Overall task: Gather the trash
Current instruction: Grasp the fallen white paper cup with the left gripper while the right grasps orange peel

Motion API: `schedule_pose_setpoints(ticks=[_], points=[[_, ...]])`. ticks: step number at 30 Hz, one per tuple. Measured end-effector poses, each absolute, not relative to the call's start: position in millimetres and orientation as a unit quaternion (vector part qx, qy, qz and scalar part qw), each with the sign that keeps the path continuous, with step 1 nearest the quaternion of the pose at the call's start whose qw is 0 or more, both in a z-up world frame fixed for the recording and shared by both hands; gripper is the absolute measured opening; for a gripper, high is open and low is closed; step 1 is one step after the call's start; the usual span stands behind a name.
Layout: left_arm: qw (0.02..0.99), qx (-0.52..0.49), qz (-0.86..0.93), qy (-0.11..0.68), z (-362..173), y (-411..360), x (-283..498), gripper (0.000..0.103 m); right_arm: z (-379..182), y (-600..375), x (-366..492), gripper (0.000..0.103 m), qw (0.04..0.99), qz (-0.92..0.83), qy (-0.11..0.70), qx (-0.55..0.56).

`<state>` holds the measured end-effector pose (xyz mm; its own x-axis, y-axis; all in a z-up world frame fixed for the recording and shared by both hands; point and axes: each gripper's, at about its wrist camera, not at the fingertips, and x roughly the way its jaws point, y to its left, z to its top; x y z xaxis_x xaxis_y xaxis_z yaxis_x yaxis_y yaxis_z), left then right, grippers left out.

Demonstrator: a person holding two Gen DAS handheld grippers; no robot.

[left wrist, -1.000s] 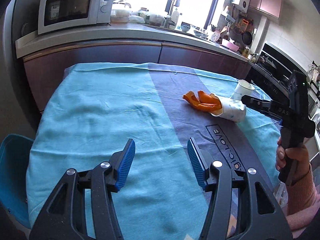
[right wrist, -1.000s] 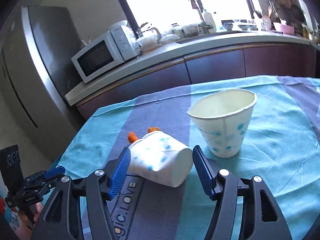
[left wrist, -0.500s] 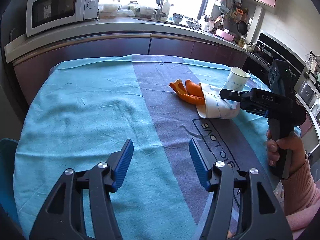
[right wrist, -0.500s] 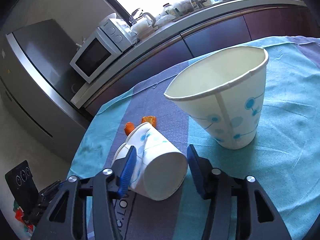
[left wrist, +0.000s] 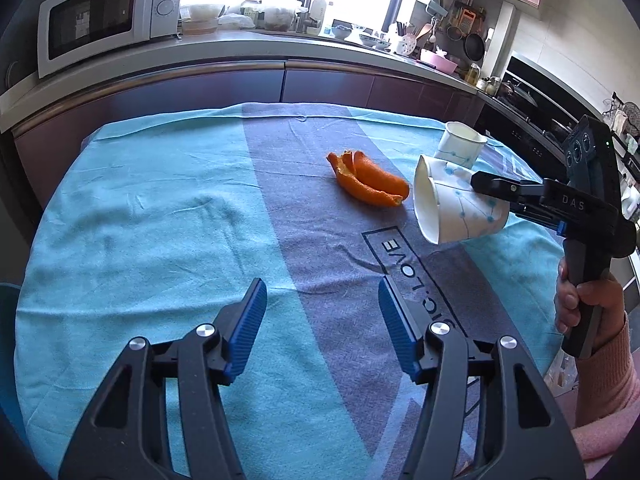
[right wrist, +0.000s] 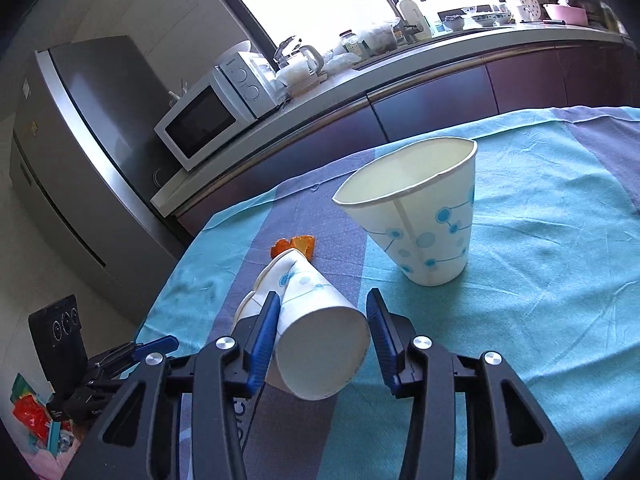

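Note:
A crumpled white paper cup with blue dots (right wrist: 316, 332) lies on its side between the pads of my right gripper (right wrist: 324, 320), which is shut on it; in the left wrist view the cup (left wrist: 452, 208) is lifted off the cloth, its mouth facing left. A second paper cup (right wrist: 420, 216) stands upright just behind it, also in the left wrist view (left wrist: 458, 146). Orange peel (left wrist: 366, 184) lies on the grey stripe left of the held cup. My left gripper (left wrist: 320, 320) is open and empty above the near part of the table.
The table wears a teal and grey cloth (left wrist: 140, 220). A kitchen counter with a microwave (left wrist: 100, 12) runs behind it. A steel fridge (right wrist: 80, 160) stands at the far left of the right wrist view. A bag of red trash (right wrist: 32, 416) lies on the floor.
My right gripper moved in around the lying cup, closed on it and raised it off the cloth. The peel that was touching the cup now lies apart from it. My left gripper stayed open.

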<state>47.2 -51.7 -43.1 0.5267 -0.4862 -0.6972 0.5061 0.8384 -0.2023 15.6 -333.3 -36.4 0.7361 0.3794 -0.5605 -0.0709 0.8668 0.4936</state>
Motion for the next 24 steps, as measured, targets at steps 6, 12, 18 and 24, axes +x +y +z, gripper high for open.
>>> schedule_pose_setpoints(ticks=[6, 12, 18, 24], points=[[0.858, 0.003, -0.326, 0.396, -40.8, -63.2, 42.3, 0.057, -41.8, -331.7, 5.7, 0.043, 0.891, 0.155, 0.348, 0.247], [0.826, -0.025, -0.397, 0.401, -35.5, -74.0, 31.4, 0.057, -52.6, -300.4, 14.0, 0.043, 0.875, 0.201, 0.369, 0.239], [0.813, -0.029, -0.405, 0.418, -45.5, -89.6, 38.6, 0.056, -47.3, -299.9, 16.3, 0.051, 0.880, 0.192, 0.368, 0.231], [0.795, -0.045, -0.418, 0.438, -54.9, -103.9, 50.7, 0.039, -41.9, -309.4, 30.0, 0.053, 0.892, 0.167, 0.360, 0.218]])
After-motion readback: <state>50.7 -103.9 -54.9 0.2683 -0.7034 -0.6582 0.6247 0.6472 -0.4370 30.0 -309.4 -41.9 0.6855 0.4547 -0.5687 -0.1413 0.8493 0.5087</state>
